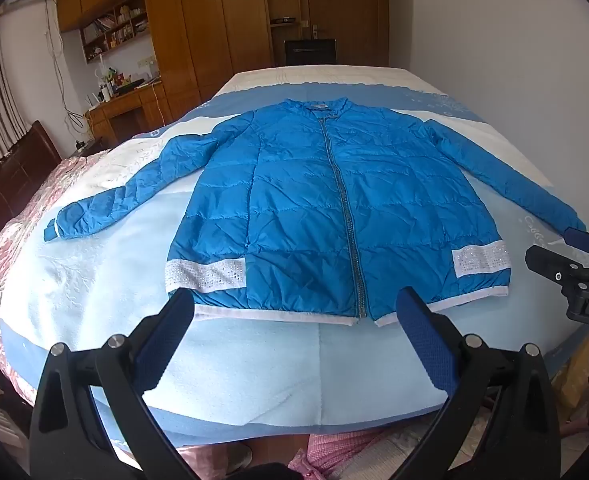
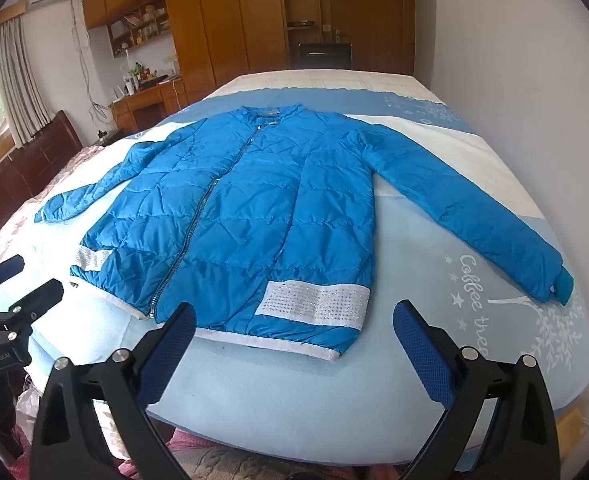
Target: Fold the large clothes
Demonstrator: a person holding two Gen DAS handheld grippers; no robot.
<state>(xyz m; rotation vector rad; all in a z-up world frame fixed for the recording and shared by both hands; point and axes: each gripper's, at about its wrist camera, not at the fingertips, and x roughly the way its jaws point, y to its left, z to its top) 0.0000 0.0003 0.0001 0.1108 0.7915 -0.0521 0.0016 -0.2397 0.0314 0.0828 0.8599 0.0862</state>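
A blue quilted jacket lies flat and zipped on the bed, collar far, hem near, both sleeves spread out to the sides. White sequined bands sit near the hem on each side. My left gripper hangs open just before the hem, nothing between its blue pads. My right gripper is open too, above the hem's right part near the white band. Each gripper shows at the edge of the other's view: the right gripper, the left gripper.
The bed has a pale blue and white cover with a pink quilt on its left side. A dark headboard, a desk and wooden wardrobes stand beyond. A white wall runs along the right.
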